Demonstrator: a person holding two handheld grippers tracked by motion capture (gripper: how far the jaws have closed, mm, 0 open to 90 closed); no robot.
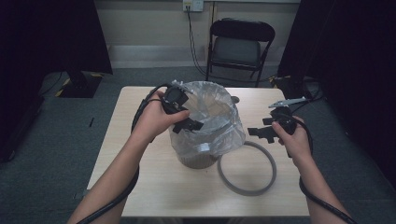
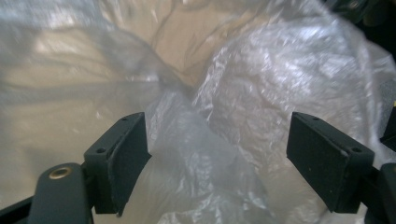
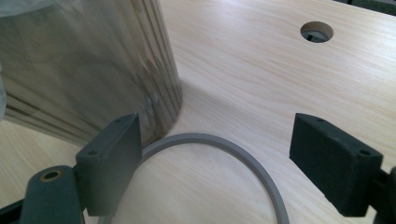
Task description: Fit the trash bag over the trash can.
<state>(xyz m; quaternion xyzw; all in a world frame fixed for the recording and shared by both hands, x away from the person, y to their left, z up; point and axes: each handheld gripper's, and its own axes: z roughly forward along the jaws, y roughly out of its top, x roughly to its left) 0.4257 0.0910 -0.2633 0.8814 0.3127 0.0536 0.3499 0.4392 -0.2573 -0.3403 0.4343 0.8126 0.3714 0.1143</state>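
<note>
At the near edge of the light wooden table (image 1: pixel 140 196), two forearms are seen coming in from the bottom of the high view, each trailed by a black cable. A grey ring (image 1: pixel 247 168) is laid flat on the tabletop just to the right of a round wood-grain bin (image 1: pixel 198 161), and in the right gripper view its curve (image 3: pixel 219 142) is seen to pass close against the base of the bin (image 3: pixel 93 70). The right gripper (image 1: pixel 257 132) is held a little above the table to the right of the bin, and its jaws are spread wide with nothing between them, pointed towards the bin and the ring. The bin is stood near the middle of the table and is lined with a clear plastic bag (image 1: pixel 210 116), whose crumpled upper part is bunched above and over the rim. The left gripper (image 1: pixel 192 125) is placed at the bag's left side; in the left gripper view its jaws are parted wide, with a fold of the bag (image 2: pixel 215 140) lying between them but not pressed by either pad. A round hole (image 3: pixel 317 31) is cut in the tabletop beyond the bin. Farther off, on the grey floor, a black folding chair (image 1: pixel 240 44) is set against the wall.
</note>
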